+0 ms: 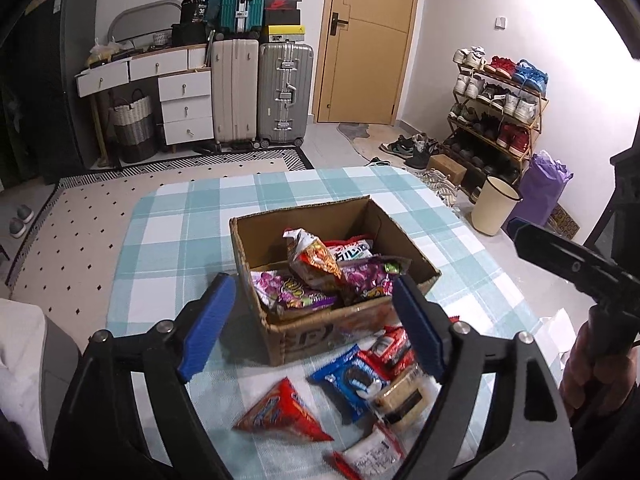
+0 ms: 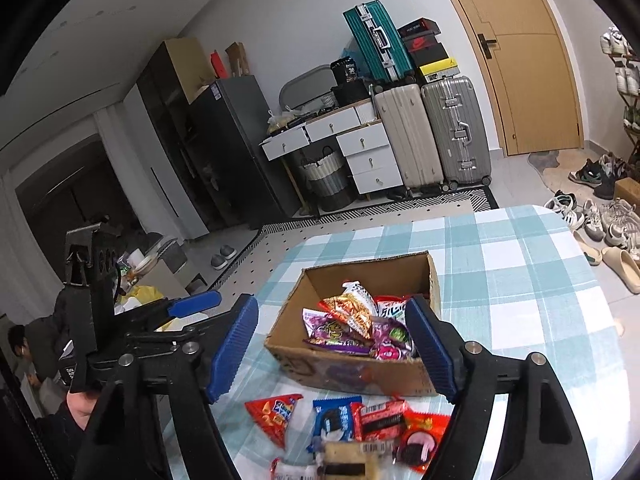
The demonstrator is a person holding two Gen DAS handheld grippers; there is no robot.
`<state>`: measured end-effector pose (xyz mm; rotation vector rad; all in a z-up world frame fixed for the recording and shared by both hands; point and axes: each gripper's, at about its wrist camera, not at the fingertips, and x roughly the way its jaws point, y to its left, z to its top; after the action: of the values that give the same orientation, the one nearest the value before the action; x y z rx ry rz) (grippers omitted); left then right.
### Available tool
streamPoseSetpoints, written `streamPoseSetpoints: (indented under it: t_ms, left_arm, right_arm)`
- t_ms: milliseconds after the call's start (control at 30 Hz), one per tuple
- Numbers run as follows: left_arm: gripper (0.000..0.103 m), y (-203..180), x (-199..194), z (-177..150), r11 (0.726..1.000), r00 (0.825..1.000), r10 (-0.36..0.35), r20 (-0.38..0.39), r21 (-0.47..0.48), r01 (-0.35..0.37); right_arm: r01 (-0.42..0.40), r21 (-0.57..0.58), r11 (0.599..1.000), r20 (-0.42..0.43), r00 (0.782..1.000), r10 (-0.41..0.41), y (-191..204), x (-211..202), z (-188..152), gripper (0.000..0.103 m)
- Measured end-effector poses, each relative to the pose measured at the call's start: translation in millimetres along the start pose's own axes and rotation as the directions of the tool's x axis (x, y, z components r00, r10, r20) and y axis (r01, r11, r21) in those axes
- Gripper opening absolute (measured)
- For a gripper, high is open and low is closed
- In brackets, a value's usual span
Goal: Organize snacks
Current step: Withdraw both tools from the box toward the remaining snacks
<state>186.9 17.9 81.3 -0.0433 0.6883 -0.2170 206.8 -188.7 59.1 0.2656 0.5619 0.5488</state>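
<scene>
My left gripper (image 1: 316, 320) hangs above the near part of the checked tablecloth (image 1: 176, 220), its blue pads (image 1: 208, 328) spread wide with nothing between them. My right gripper (image 2: 332, 352) hangs likewise, pads (image 2: 232, 348) wide apart and empty; in the left wrist view it shows as a dark body at the right edge (image 1: 576, 268), and in the right wrist view the left gripper's body sits at the left (image 2: 132, 328).

Cardboard box (image 1: 352, 320): open at the top, standing on the cloth just beyond both sets of pads. Inside lie several packets: purple ones (image 1: 296, 292) at the near side, an orange-and-white bag (image 1: 312, 260) tilted upright in the middle, and a white-and-green packet (image 1: 352, 252) toward the far wall.

Loose snacks on the cloth, near side of the box (some blurred):
- red triangular packet (image 2: 276, 412), leftmost, apart from the rest;
- blue cookie packet (image 2: 332, 424), just right of it;
- red packet with a barcode (image 2: 380, 420), touching the blue one;
- red-orange packet (image 2: 424, 436), farthest right, partly behind my right pad;
- pale bar with a dark band (image 2: 348, 464), nearest, overlapping the blue packet's lower edge;
- white packet (image 1: 368, 452), at the near edge.

Behind the table, against the far wall: suitcases (image 1: 260, 92), white drawers (image 1: 184, 100), a tan door (image 1: 364, 40), and at right a shoe rack (image 1: 496, 108).
</scene>
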Motion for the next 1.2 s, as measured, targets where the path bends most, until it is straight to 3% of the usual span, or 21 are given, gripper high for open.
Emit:
streamPoseSetpoints:
  t_ms: [67, 400, 533, 733, 1200]
  left_arm:
    - [0.081, -2, -8, -5, 1.0, 1.0, 0.009, 0.003, -0.001, -0.009]
    - [0.087, -9, -45, -34, 0.999, 0.999, 0.035, 0.028, -0.029, -0.034]
    - [0.096, -8, -60, -50, 0.998, 0.999, 0.039, 0.035, -0.054, -0.037]
    - [0.102, -2, -77, -75, 0.995, 0.996, 0.058, 0.06, -0.084, -0.053]
    - [0.102, 18, -86, -142, 0.982, 0.996, 0.077, 0.036, -0.173, -0.07]
  right_arm:
    - [0.005, 0.001, 1.0, 0.007, 1.0, -0.005, 4, -9, -4, 0.085]
    - [0.014, -0.015, 1.0, 0.027, 1.0, -0.013, 17, -43, -27, 0.09]
    - [0.025, -0.009, 1.0, 0.031, 0.999, -0.024, 21, -56, -38, 0.098]
    - [0.036, -0.005, 0.999, 0.02, 0.999, -0.036, 26, -69, -55, 0.099]
    - [0.046, -0.013, 0.999, -0.032, 0.998, -0.046, 39, -72, -114, 0.099]
